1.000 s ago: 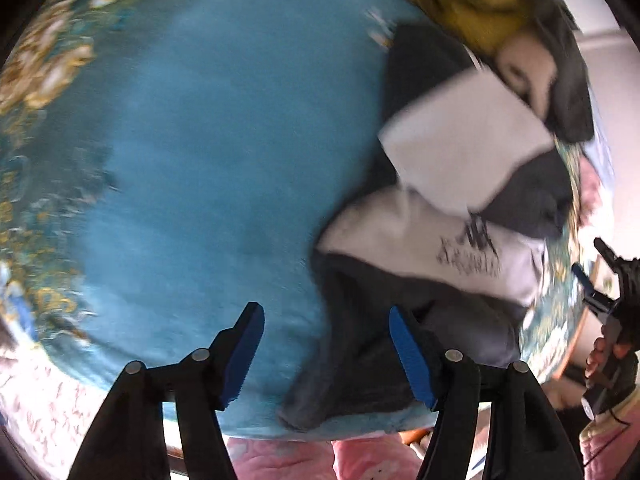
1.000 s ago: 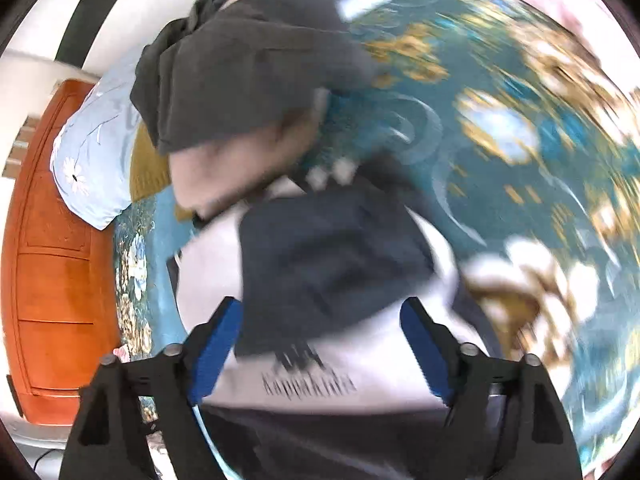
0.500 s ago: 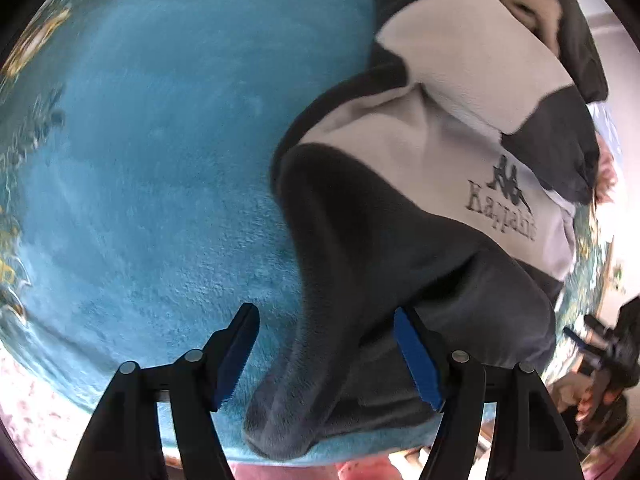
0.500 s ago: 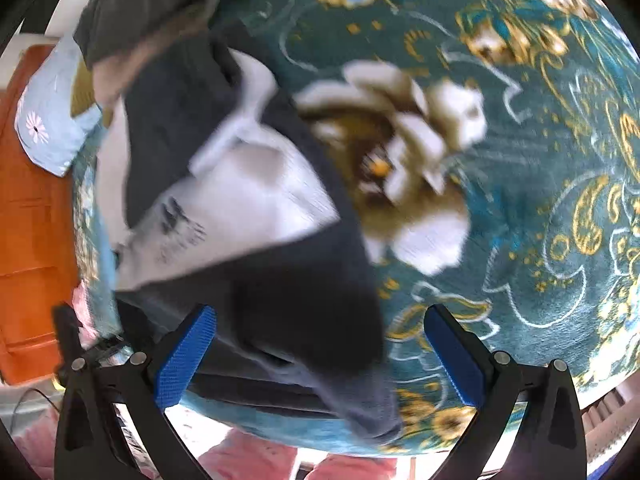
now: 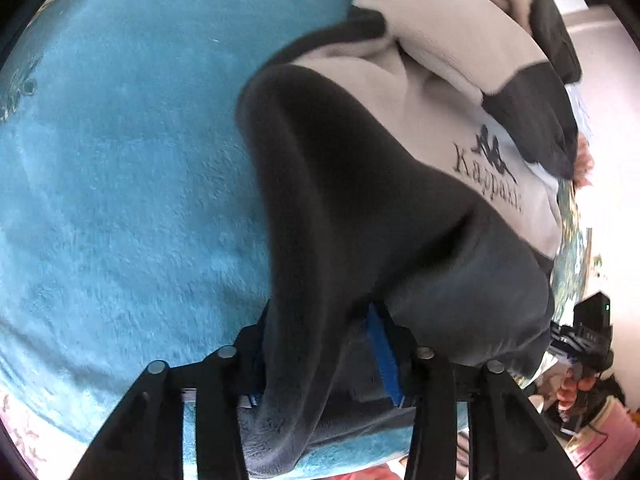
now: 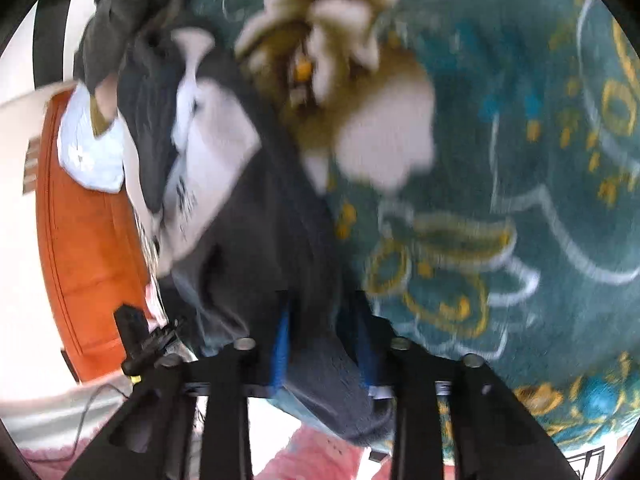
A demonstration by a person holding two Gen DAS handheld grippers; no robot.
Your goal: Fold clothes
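Both hand-held grippers, left [image 5: 320,356] and right [image 6: 324,344], wide apart before, now pinch the dark-grey-and-white fleece sweatshirt's [image 5: 360,184] hem, ready for folding.

In the left wrist view, the sweatshirt [image 5: 360,200] lies on the blanket [image 5: 120,180], filling the middle and right of the frame and running from the top edge down to the bottom centre. Its lower edge sits between the fingers of the left gripper [image 5: 320,344] at the bottom centre. Bare blanket takes the whole left half. More clothes [image 5: 540,8] lie at the upper right, behind the sweatshirt.

In the right wrist view, the sweatshirt [image 6: 248,208] runs from the upper left down to the bottom centre, its edge between the fingers of the right gripper [image 6: 324,340]. The blanket [image 6: 500,160] spreads across the right. A headboard [image 6: 80,240] stands at the left edge, with a pillow [image 6: 88,152] against it.
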